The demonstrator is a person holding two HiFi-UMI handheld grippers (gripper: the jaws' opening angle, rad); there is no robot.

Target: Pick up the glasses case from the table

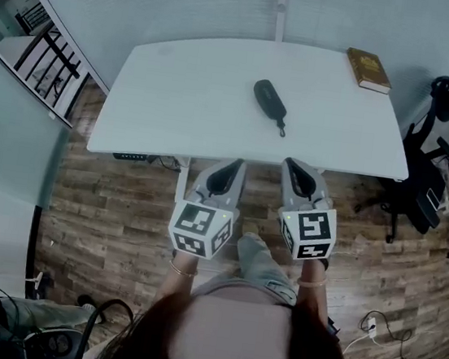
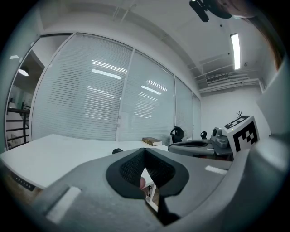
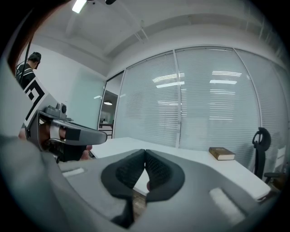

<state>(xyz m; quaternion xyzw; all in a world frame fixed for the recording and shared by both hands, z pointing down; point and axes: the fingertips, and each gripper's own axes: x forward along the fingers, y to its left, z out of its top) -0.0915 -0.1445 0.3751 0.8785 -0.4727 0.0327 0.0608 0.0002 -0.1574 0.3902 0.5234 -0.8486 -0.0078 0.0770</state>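
A dark, oblong glasses case [image 1: 269, 102] with a short strap lies near the middle of the white table [image 1: 177, 103]. Both grippers are held side by side at the table's front edge, short of the case. My left gripper [image 1: 233, 166] is shut with nothing in it, its pads meeting at the tips [image 2: 145, 152]. Just past its left jaw, a sliver of the case [image 2: 117, 150] shows. My right gripper [image 1: 293, 165] is also shut and empty [image 3: 145, 153]. In the right gripper view the case is hidden.
A brown book [image 1: 368, 70] lies at the table's far right corner, also seen as the book [image 3: 221, 153]. A black office chair [image 1: 420, 192] and bags stand right of the table. Blinds close off the far side. The floor is wooden.
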